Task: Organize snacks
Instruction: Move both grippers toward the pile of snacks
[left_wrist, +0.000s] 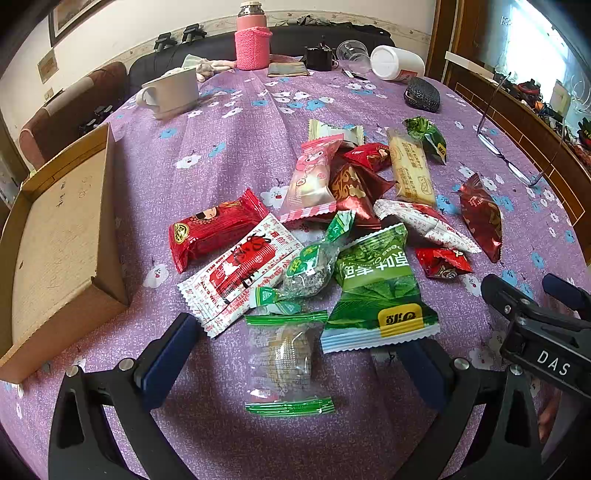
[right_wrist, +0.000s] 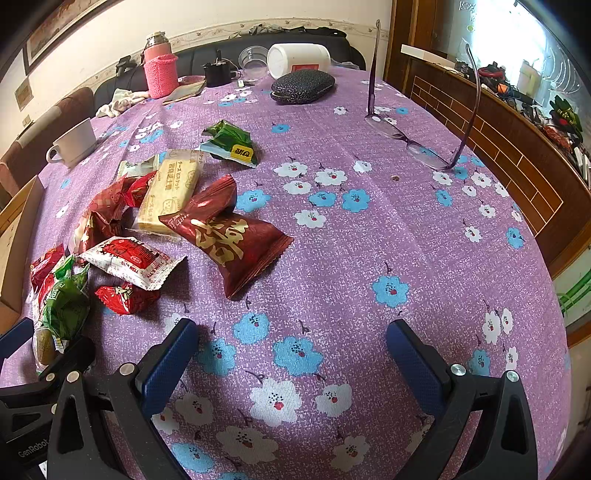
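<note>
Several wrapped snacks lie heaped on the purple flowered tablecloth (left_wrist: 221, 155). My left gripper (left_wrist: 295, 365) is open just above the cloth, its blue fingers on either side of a clear packet with green ends (left_wrist: 284, 362), not touching it. Just beyond lie a green packet (left_wrist: 376, 291), a white-and-red packet (left_wrist: 240, 273) and a red packet (left_wrist: 214, 229). An open cardboard box (left_wrist: 110, 221) stands to the left. My right gripper (right_wrist: 293, 365) is open over bare cloth, right of the heap. A dark red packet (right_wrist: 229, 236) lies nearest it.
A white mug (left_wrist: 173, 92), a pink knitted bottle (left_wrist: 253, 40), a white jar (left_wrist: 397, 62) and a dark glasses case (left_wrist: 423, 94) stand at the far side. Spectacles (right_wrist: 417, 144) rest upside down at the right, near the table's edge and a wooden cabinet (right_wrist: 517, 155).
</note>
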